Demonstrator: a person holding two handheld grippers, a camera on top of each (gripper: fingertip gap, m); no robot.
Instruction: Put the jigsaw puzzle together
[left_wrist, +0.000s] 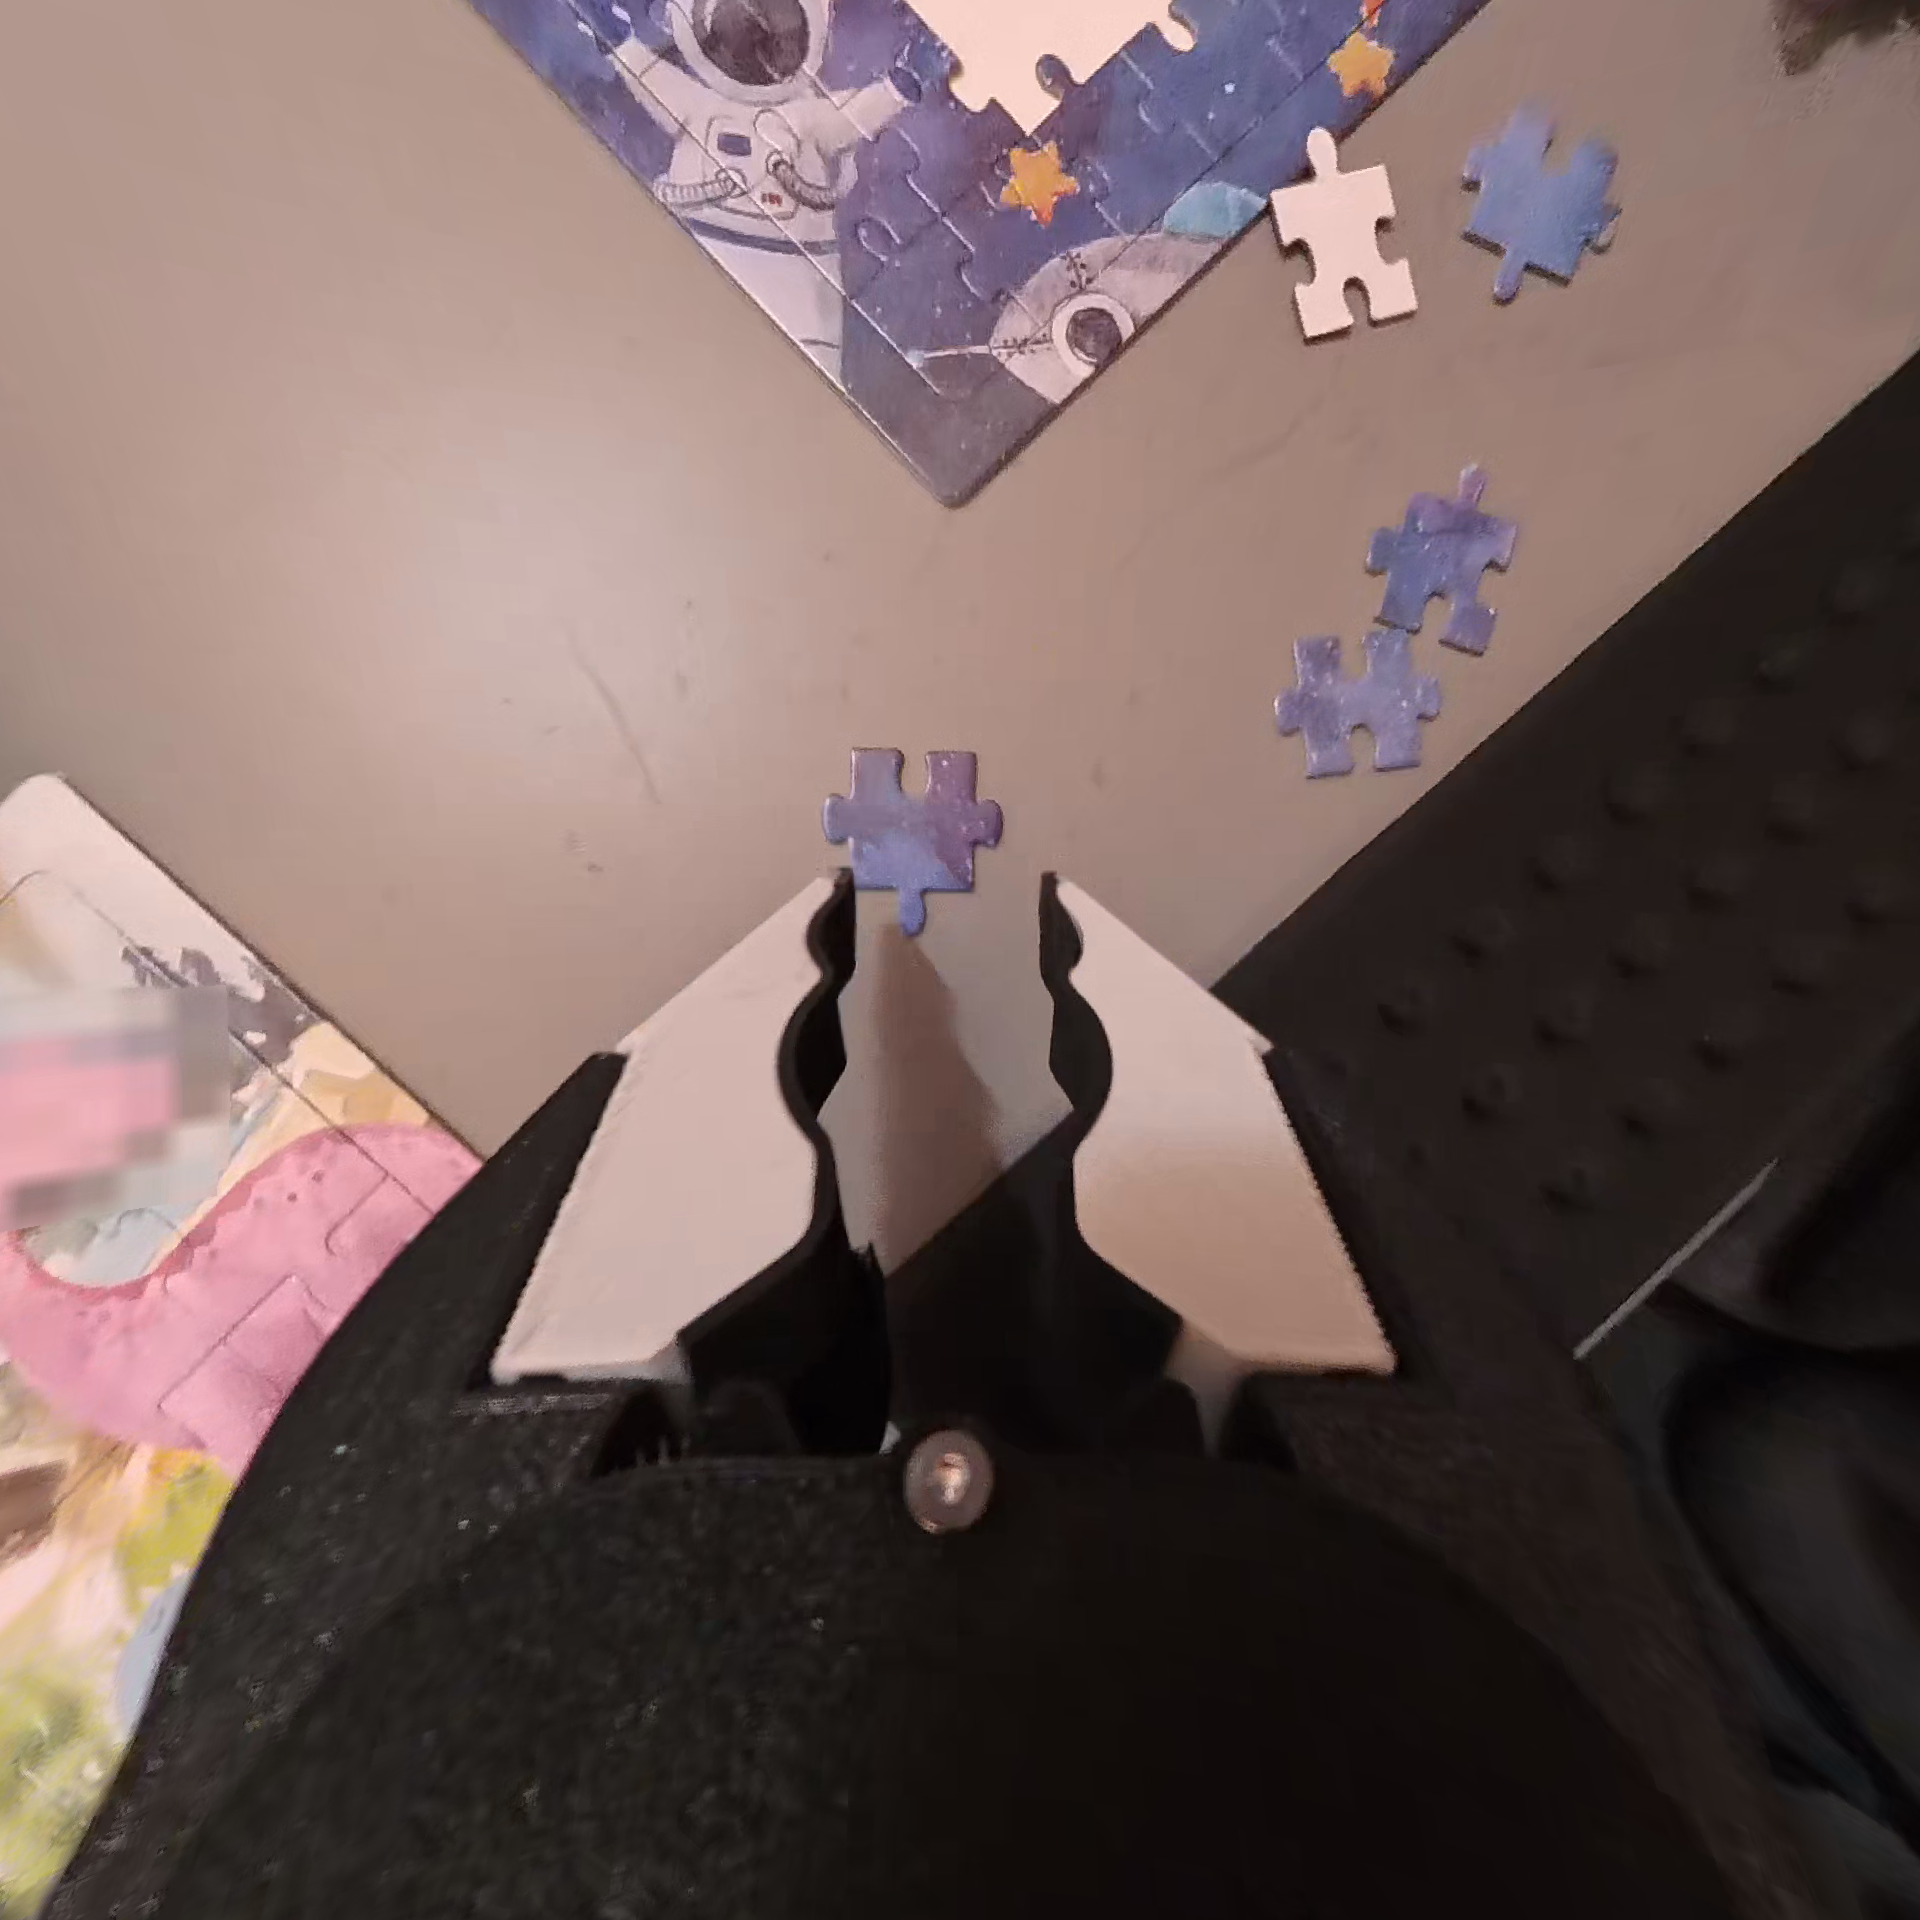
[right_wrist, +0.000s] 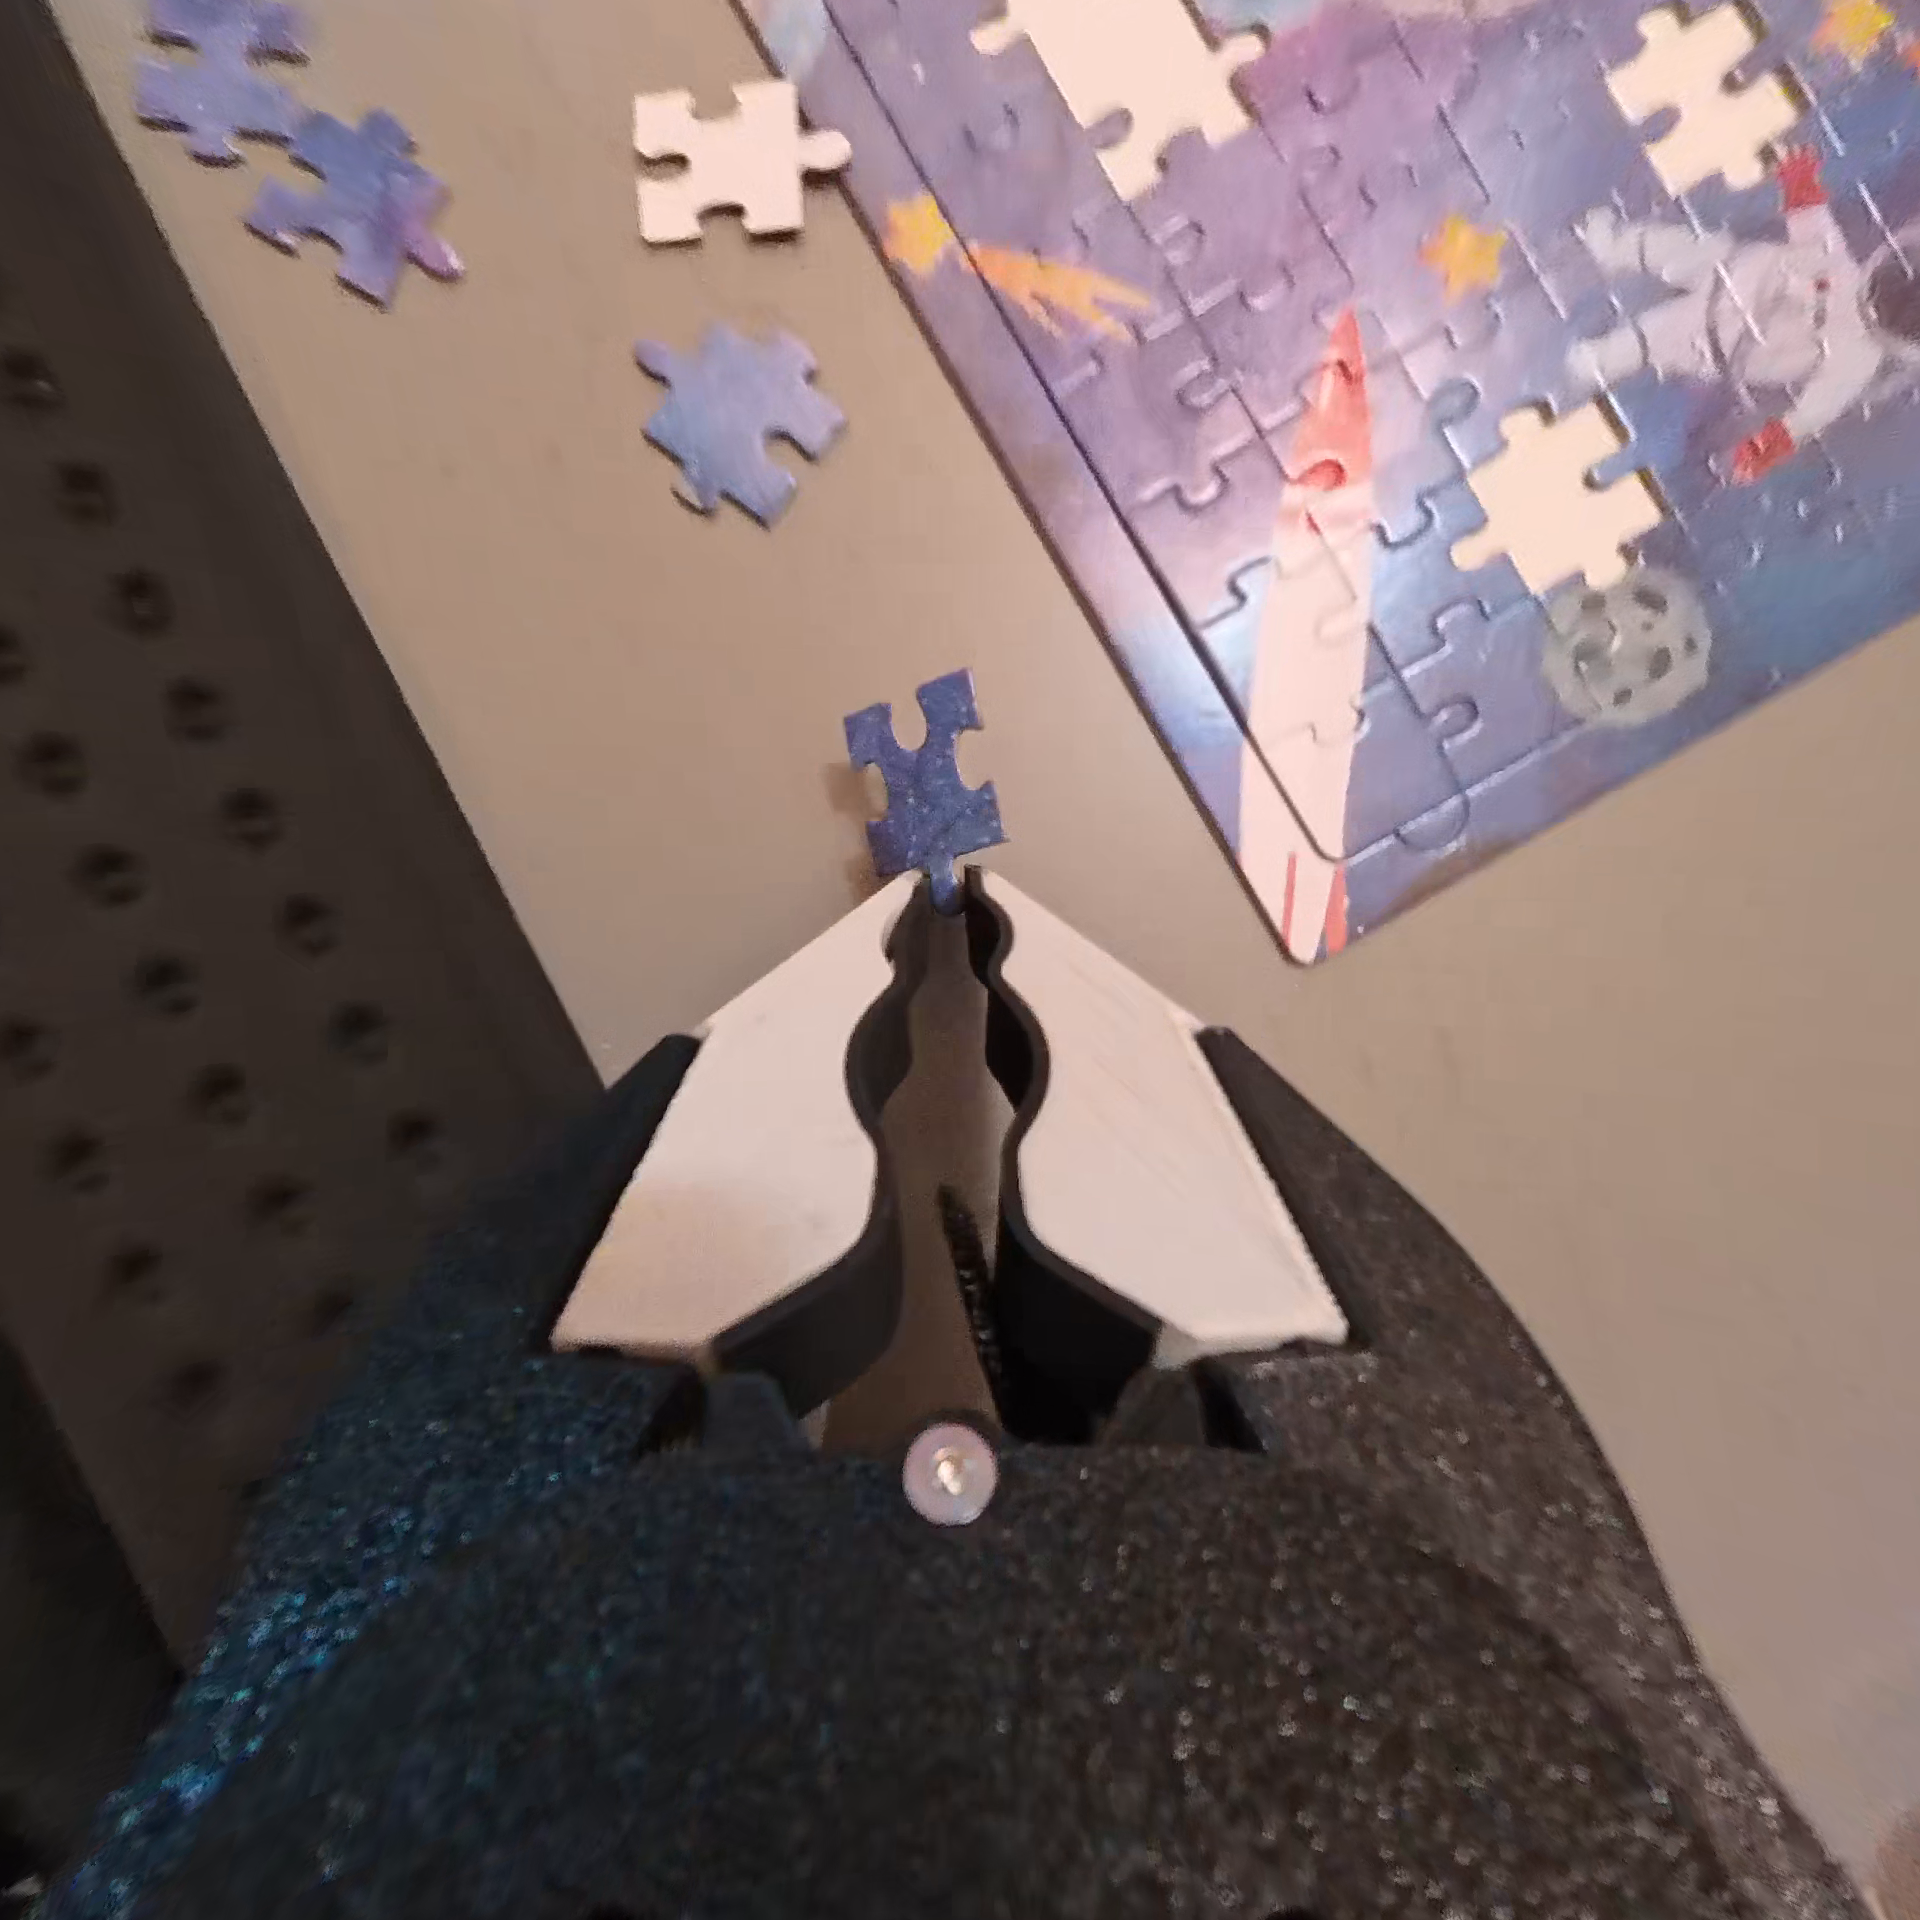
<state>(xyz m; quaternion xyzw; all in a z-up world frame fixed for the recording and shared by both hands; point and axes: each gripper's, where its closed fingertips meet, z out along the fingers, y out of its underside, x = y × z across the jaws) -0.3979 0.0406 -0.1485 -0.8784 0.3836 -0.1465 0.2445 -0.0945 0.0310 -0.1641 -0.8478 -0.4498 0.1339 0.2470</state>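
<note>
The right gripper (right_wrist: 943, 881), jaws pinching a dark blue piece (right_wrist: 928, 784) by its tab, should carry it flat to a matching gap (right_wrist: 1558, 499) in the space puzzle (right_wrist: 1299, 644), while the left gripper (left_wrist: 948, 883) waits with jaws wide over a loose piece (left_wrist: 914, 831).

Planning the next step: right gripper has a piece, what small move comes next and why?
Probably carry the dark blue piece, pinched by its tab in the right gripper, up and right toward the puzzle, since white gaps there remain unfilled.

A plain indoor tabletop setup is showing here, though the frames are not telling whether it is a home or a lab. A scuffed grey bench (left_wrist: 416, 468) is carrying a space-themed jigsaw puzzle (right_wrist: 1455, 416), and a black dimpled mat (left_wrist: 1662, 883) is lying along its edge.
</note>
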